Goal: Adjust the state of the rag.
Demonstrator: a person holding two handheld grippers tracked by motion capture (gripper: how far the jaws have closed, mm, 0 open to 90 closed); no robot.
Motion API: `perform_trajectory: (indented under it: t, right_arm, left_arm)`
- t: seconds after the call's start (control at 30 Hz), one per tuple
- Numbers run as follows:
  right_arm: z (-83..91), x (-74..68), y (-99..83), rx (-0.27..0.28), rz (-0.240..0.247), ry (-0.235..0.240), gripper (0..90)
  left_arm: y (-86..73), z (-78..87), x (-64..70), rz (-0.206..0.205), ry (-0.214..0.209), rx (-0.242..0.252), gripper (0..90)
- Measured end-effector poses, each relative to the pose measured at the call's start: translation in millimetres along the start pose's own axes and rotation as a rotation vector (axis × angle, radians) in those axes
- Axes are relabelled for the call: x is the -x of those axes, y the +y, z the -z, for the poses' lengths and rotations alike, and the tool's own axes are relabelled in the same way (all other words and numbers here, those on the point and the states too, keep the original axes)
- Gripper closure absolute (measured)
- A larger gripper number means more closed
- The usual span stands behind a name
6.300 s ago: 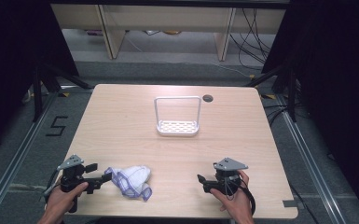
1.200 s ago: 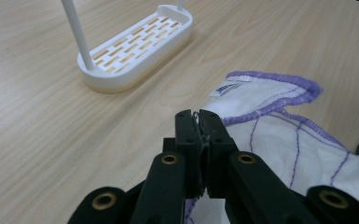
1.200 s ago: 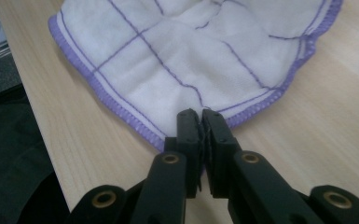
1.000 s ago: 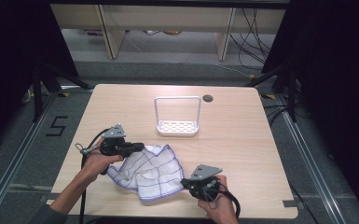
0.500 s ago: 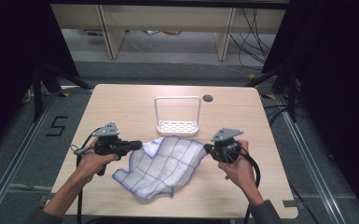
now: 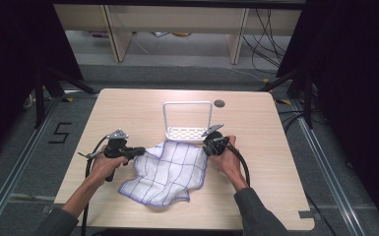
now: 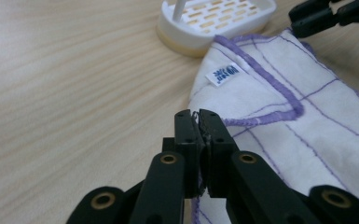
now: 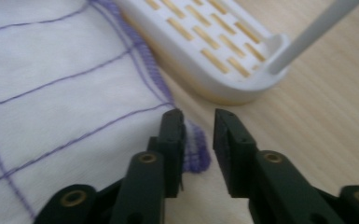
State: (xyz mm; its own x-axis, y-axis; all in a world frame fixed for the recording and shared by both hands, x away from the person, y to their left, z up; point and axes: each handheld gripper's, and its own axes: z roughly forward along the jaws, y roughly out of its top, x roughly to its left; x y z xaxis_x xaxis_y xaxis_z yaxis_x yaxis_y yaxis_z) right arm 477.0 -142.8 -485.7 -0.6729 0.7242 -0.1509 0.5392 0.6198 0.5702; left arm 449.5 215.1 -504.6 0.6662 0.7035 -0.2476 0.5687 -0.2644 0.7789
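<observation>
On the wooden surface point(image 6: 128, 103), between both hands, a white cloth point(image 6: 170, 172) with purple grid lines, spread nearly flat just in front of the white rack point(image 6: 188, 132). Left gripper point(image 7: 198, 128): fingers point(image 7: 184, 135) pinched shut on the cloth's purple-stitched left edge. Right gripper point(image 8: 198, 126): fingers point(image 8: 231, 140) parted, the cloth's far right corner lying just beside the left finger and reaching into the gap, not clamped, close to the rack's base.
</observation>
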Motion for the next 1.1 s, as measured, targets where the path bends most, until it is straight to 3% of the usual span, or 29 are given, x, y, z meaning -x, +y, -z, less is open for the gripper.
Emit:
perform_trajectory:
  t: [0.03,0.07,0.1,0.13,0.2,0.23,0.27,0.3,0.33,0.37,0.4,0.43,0.47,0.53,0.57,0.6,0.63,0.73,0.77,0.87,0.9,0.97,1.07,1.1]
  right_arm:
    - [0.0,0.0,0.0,0.000,0.000,0.000,70.2]
    - [2.3,0.6,0.4,0.009,0.010,-0.026,67.6]
    - [20.3,-2.9,0.0,0.045,-0.012,-0.052,62.0]
    - [29.5,-6.3,-1.9,0.067,-0.011,-0.046,60.5]
    - [50.8,-19.2,-8.9,0.102,-0.036,0.002,60.1]
    - [60.4,-25.2,-14.3,0.108,-0.026,0.043,59.9]
    - [60.4,-25.2,-14.3,0.108,-0.026,0.043,59.9]
    - [74.7,-42.8,-28.0,0.131,-0.051,0.129,59.9]
    - [79.0,-50.1,-35.1,0.143,-0.031,0.156,59.7]
    - [79.0,-50.1,-35.1,0.143,-0.031,0.156,59.7]
    - [85.7,-66.2,-48.7,0.171,-0.035,0.210,60.2]
    - [89.6,-75.2,-55.1,0.160,-0.065,0.222,60.3]
    - [90.6,-81.2,-59.9,0.174,-0.032,0.234,60.3]
    - [93.3,-88.7,-63.2,0.154,-0.041,0.253,60.3]
    - [94.4,-100.2,-67.8,0.158,-0.015,0.265,60.6]
    - [94.4,-100.2,-67.8,0.158,-0.015,0.265,60.6]
    - [92.1,-111.4,-70.6,0.134,0.019,0.266,60.6]
    - [86.8,-119.2,-71.3,0.113,0.041,0.287,60.8]
    - [78.5,-123.6,-70.4,0.106,0.068,0.301,61.0]
    - [67.2,-130.1,-67.7,0.086,0.084,0.307,61.4]
    - [64.3,-132.1,-66.8,0.090,0.094,0.299,61.4]
    - [58.1,-136.0,-64.7,0.081,0.107,0.303,62.8]
    - [52.1,-136.2,-63.5,0.062,0.140,0.318,69.3]
    - [51.3,-136.4,-63.2,0.066,0.142,0.312,85.7]
  left_arm:
    - [0.0,0.0,0.0,0.000,0.000,0.000,75.6]
    - [-1.0,2.9,-0.6,-0.011,0.023,-0.002,75.6]
    - [-1.2,6.9,-0.1,-0.023,0.049,-0.003,61.4]
    - [-2.8,19.7,1.6,-0.022,0.063,0.011,57.8]
    - [-5.0,27.6,3.5,-0.014,0.064,0.026,52.1]
    - [-10.8,42.9,8.4,-0.005,0.056,0.032,50.3]
    - [-10.8,42.9,8.4,-0.005,0.056,0.032,50.2]
    - [-14.5,49.5,11.9,-0.003,0.044,0.032,49.2]
    - [-22.9,60.7,19.6,-0.002,0.028,0.023,48.1]
    - [-22.9,60.7,19.6,-0.002,0.028,0.023,47.2]
    - [-31.3,67.6,27.6,-0.001,0.013,0.009,46.2]
    - [-35.1,69.9,31.0,-0.001,0.003,-0.008,45.6]
    - [-39.0,70.7,33.8,-0.003,-0.001,-0.020,45.0]
    - [-42.6,70.8,36.9,-0.003,0.006,-0.029,43.7]
    - [-46.3,70.3,39.4,-0.008,0.007,-0.034,43.0]
    - [-49.0,70.3,41.1,-0.018,0.004,-0.058,43.0]
    - [-54.8,67.8,43.6,-0.023,0.005,-0.082,42.8]
    - [-59.2,65.0,43.9,-0.027,0.007,-0.103,44.0]
    - [-61.4,64.1,42.2,-0.043,0.013,-0.134,44.5]
    - [-62.9,60.3,43.4,-0.022,0.018,-0.109,48.6]
    - [-62.3,61.3,41.5,-0.048,0.008,-0.138,50.4]
    - [-63.4,59.1,42.2,-0.065,0.008,-0.134,57.2]
    - [-64.7,57.3,42.8,-0.086,0.007,-0.135,73.4]
    - [-65.1,56.7,43.4,-0.097,0.012,-0.121,79.7]
